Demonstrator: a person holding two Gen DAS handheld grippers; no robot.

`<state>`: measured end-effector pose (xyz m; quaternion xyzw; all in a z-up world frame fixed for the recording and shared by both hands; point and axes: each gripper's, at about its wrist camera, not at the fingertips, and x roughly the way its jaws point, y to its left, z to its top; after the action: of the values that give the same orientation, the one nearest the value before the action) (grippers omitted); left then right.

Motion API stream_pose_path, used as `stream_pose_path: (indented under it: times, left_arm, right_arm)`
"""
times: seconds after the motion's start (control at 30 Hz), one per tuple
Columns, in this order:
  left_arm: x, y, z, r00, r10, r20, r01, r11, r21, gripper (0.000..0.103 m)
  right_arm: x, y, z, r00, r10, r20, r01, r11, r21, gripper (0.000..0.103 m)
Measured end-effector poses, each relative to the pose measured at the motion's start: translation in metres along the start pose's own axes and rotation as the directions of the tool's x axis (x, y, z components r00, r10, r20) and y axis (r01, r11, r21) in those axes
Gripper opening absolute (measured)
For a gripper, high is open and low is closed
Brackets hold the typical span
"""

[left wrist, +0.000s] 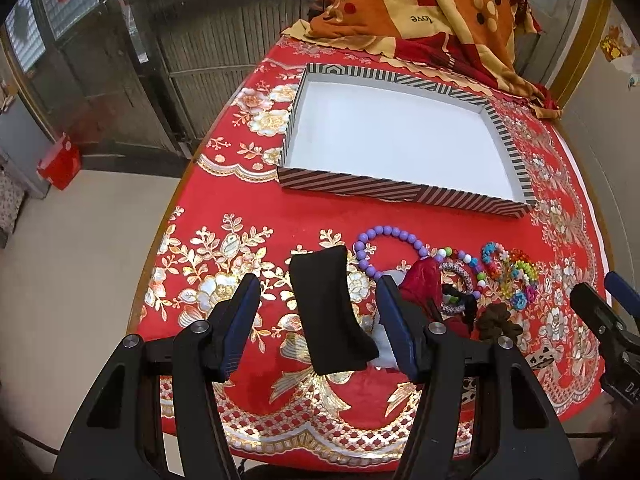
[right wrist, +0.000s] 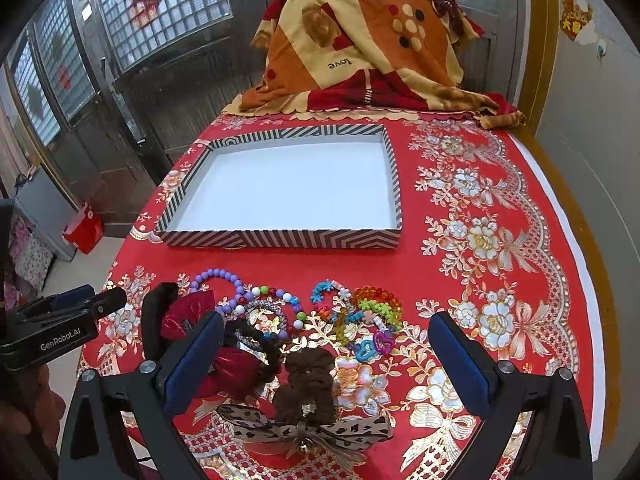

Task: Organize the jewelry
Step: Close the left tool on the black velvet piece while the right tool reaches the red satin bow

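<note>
While both sets of fingers stand released, the left gripper (left wrist: 316, 320) straddles a black band (left wrist: 332, 312), soft and light, best pinched across its width. Beyond the right gripper (right wrist: 328, 356), the brown scrunchie (right wrist: 308, 384) and slippery bead bracelets (right wrist: 360, 308) lie on the counter (right wrist: 500, 216), short of the empty striped tray (right wrist: 280, 238).

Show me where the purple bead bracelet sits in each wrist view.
Left wrist: purple bead bracelet centre, beyond the open left gripper.
Right wrist: bracelet lower left, beyond the left finger of the open right gripper.
Shared landmark: striped tray behind it.
</note>
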<state>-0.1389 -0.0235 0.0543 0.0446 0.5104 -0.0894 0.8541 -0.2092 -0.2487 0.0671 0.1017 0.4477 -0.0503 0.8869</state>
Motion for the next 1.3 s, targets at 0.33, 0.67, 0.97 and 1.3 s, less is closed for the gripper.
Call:
stream_pose_path:
  times: [0.33, 0.67, 0.97, 1.3]
  left_arm:
    - [0.003, 0.001, -0.001, 1.0, 0.004, -0.011, -0.004, 1.0, -0.003, 0.06]
    - [0.007, 0.004, 0.0, 1.0, 0.0, -0.025, 0.0, 1.0, -0.006, 0.06]
    - [0.01, 0.007, 0.0, 0.999, 0.0, -0.034, 0.0, 1.0, -0.01, 0.06]
    - [0.009, 0.004, -0.001, 0.999, -0.005, -0.033, 0.005, 1.0, -0.005, 0.06]
  right_arm:
    - [0.004, 0.005, -0.001, 0.998, 0.057, -0.011, -0.057, 0.998, -0.007, 0.102]
    - [0.007, 0.012, -0.002, 0.998, 0.061, -0.028, -0.062, 0.997, -0.042, 0.102]
    - [0.011, 0.014, -0.001, 0.997, 0.054, -0.048, -0.057, 0.997, -0.046, 0.102]
    - [0.011, 0.013, -0.001, 0.998, 0.041, -0.05, -0.043, 0.998, -0.043, 0.102]
